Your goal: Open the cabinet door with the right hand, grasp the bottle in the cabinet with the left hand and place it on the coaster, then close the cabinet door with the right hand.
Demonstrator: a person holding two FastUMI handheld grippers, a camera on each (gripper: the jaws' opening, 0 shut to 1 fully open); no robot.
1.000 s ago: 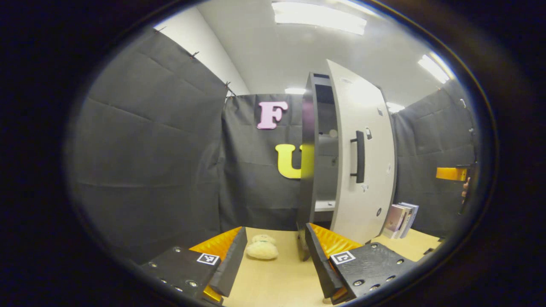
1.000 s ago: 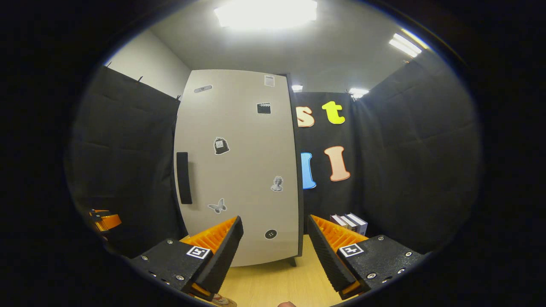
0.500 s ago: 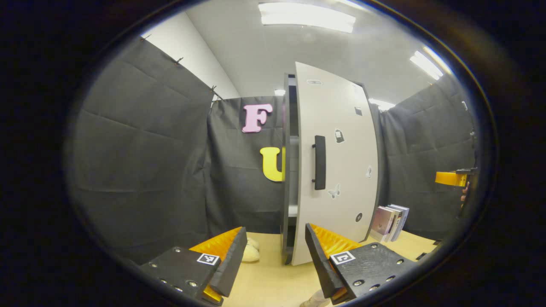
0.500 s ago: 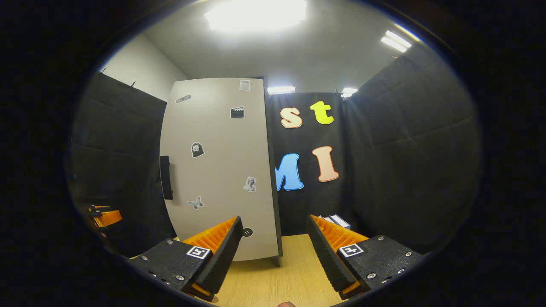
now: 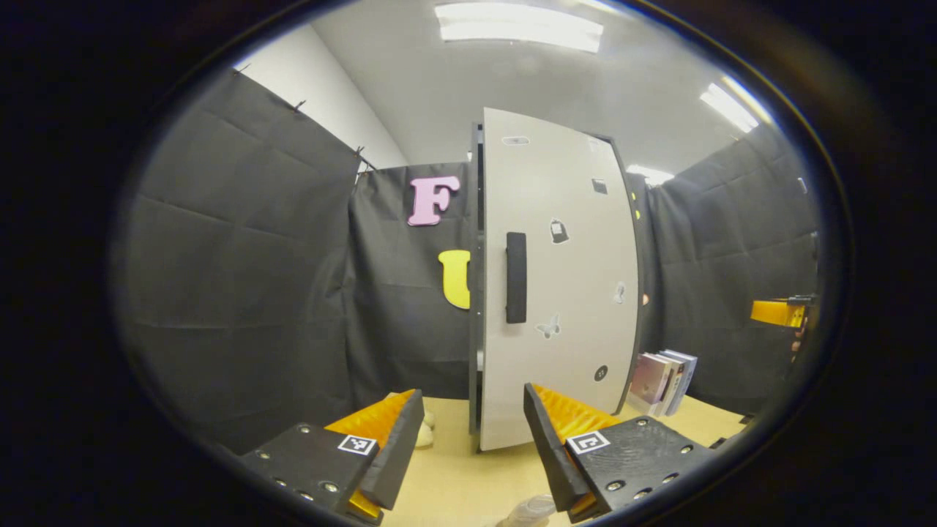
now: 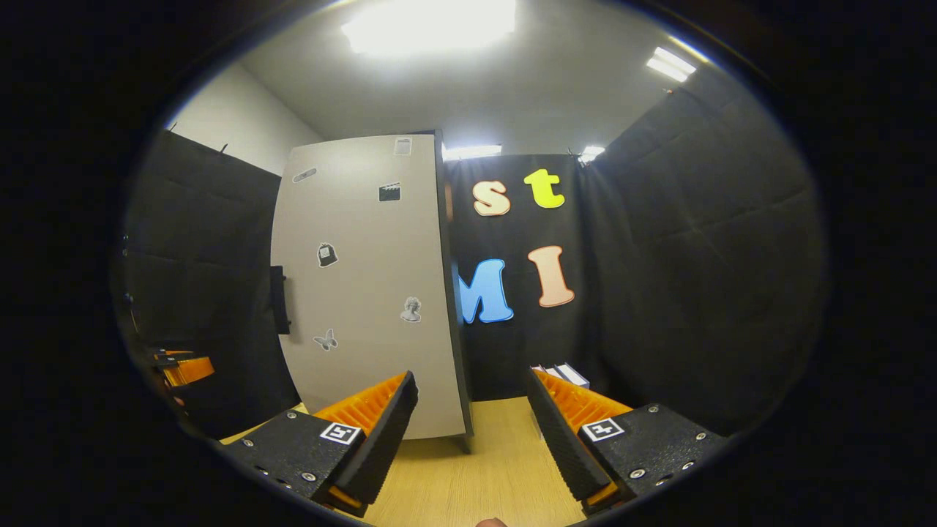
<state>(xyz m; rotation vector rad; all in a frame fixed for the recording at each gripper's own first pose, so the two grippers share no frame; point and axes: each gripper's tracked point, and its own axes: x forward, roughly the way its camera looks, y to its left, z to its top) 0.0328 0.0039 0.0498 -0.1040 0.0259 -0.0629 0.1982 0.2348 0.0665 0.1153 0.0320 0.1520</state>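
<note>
Looking along my left tool (image 5: 472, 446), I see its two fingers spread wide apart above the pale wooden counter (image 5: 468, 490), with nothing between them. Straight ahead, at the far side of the counter, stands the tall dark cabinet (image 5: 476, 293) with its light grey door (image 5: 564, 278). The door sits nearly flush against the cabinet, with only a thin dark gap along its left edge. A black vertical bar handle (image 5: 516, 277) is fixed near that left edge, and small dark stickers dot the door's face. To the right of the cabinet, a few upright books with pale covers (image 5: 662, 380) lean against one another on the counter. At the left foot of the cabinet, a small cream-coloured soft object (image 5: 423, 432) peeks out from behind my left finger; I cannot tell what it is. At the near edge of this view, between my fingers, there is a pale, blurred shape (image 5: 528, 510), too unclear to name.

At the far right edge of the left gripper view, my right tool (image 5: 779, 312) appears, well away from the door.

In the right gripper view, my right tool (image 6: 472, 435) is also released, its fingers wide apart and empty, hanging above the counter (image 6: 468, 483). The cabinet door (image 6: 366, 293) stands ahead and to the left, with its handle (image 6: 278, 300) at its left edge. Low at the left edge of this view, part of my left tool (image 6: 179, 368) is visible. The tops of the books (image 6: 560, 375) show behind my right finger.
</note>
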